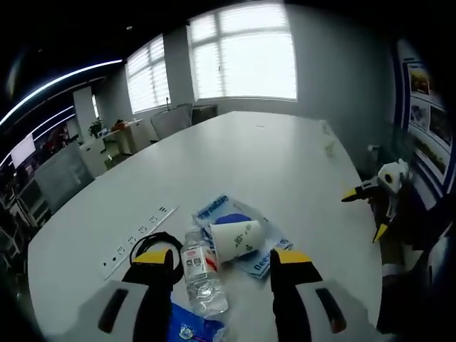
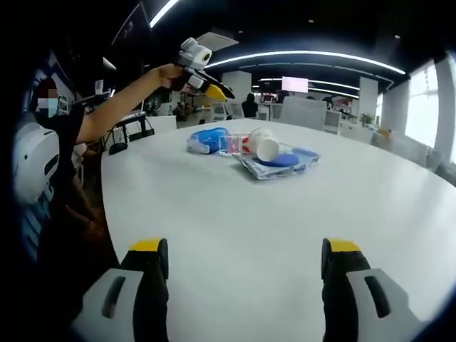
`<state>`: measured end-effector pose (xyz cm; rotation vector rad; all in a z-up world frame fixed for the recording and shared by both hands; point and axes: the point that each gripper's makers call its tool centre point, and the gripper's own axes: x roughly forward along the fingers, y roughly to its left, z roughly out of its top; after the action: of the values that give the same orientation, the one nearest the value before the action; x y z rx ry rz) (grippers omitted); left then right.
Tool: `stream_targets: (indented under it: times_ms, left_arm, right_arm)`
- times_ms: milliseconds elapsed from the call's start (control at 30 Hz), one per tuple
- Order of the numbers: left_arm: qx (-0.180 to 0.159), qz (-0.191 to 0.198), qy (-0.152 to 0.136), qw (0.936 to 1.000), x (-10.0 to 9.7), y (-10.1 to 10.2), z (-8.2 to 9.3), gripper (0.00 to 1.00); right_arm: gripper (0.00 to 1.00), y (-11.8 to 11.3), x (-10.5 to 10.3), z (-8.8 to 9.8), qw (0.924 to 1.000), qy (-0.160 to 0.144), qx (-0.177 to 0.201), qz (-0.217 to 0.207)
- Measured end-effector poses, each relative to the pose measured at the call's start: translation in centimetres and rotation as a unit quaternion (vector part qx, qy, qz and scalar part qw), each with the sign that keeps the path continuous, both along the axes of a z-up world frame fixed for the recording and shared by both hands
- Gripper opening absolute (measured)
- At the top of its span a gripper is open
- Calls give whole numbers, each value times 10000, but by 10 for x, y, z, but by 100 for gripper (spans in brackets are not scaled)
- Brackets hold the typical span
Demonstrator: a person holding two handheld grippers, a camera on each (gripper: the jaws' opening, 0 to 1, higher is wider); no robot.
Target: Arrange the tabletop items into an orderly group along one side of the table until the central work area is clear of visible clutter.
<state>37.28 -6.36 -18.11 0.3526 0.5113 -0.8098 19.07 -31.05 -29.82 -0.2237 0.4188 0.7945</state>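
**Clutter cluster before grasp: tipping and rolling hazards**

A paper cup (image 1: 237, 238) is seen tipped beside a plastic bottle (image 1: 200, 269) on blue packets (image 1: 246, 217), near one worktop (image 1: 285, 164) edge. Both the left tool (image 1: 222, 265) and right tool (image 2: 242, 256) are held apart, empty. The bottle may be rolled off if nudged.

White table (image 1: 285, 157), bright blinded windows (image 1: 242, 53) (two visible), ceiling light strips (image 2: 313, 57), office desks beyond

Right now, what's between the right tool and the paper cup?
Bare white table. In the right gripper view nothing lies between the open right tool and the tipped paper cup on the blue packet.
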Motion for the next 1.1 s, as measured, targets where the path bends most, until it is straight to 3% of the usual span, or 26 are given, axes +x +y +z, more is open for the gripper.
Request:
stream_targets:
  times_ms: [567,1100]
  left_arm:
    - [46,118,-50,9999,16,8,-1,51]
    - [64,154,-19,9999,31,3,-6,47]
  right_arm:
    - [85,2,0,1,10000,14,-26,-25]
    - [85,0,-1,4,10000,-16,-22,-74]
